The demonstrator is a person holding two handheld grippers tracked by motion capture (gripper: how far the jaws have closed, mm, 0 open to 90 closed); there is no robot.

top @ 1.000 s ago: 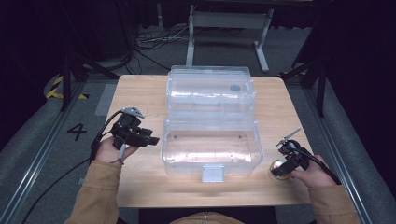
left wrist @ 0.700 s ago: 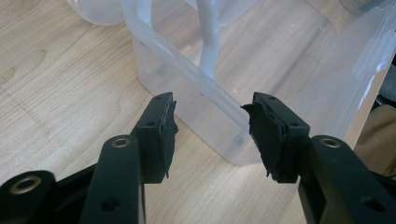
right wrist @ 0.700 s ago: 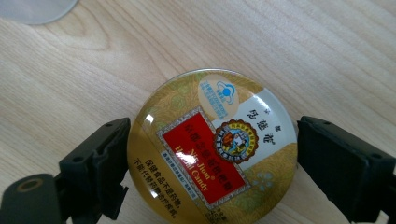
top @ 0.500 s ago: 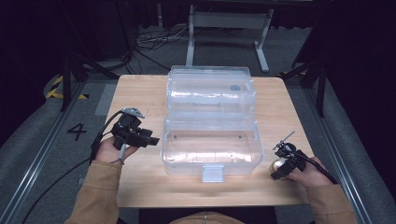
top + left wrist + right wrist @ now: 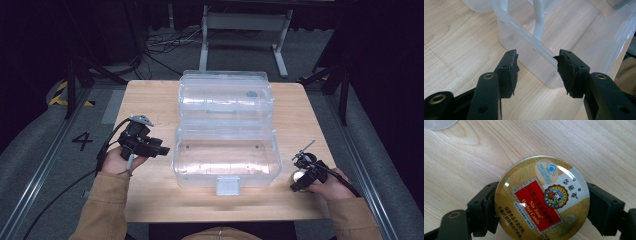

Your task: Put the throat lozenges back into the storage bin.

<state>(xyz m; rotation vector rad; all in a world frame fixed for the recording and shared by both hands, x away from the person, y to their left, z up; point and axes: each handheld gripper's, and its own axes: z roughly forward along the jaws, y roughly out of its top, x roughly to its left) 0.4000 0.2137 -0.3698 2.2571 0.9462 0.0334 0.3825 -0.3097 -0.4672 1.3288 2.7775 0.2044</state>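
Hands are resting at the near edge of the wooden table [image 5: 150, 200] in the high view; the right gripper [image 5: 303, 173] has slid a little closer to that edge. The left gripper [image 5: 537, 72] is gaping open, empty, beside the clear plastic box [image 5: 564, 42]. The right gripper's jaws have just been closing, hugging the round candy tin [image 5: 541, 200], ready for lifting.

A dim lab or recording studio: a small wooden tabletop [image 5: 150, 100] stands alone on grey carpet marked with a painted number four [image 5: 82, 141], with metal floor rails [image 5: 40, 185], tangled cables [image 5: 160, 42] and equipment stands [image 5: 240, 22] behind.
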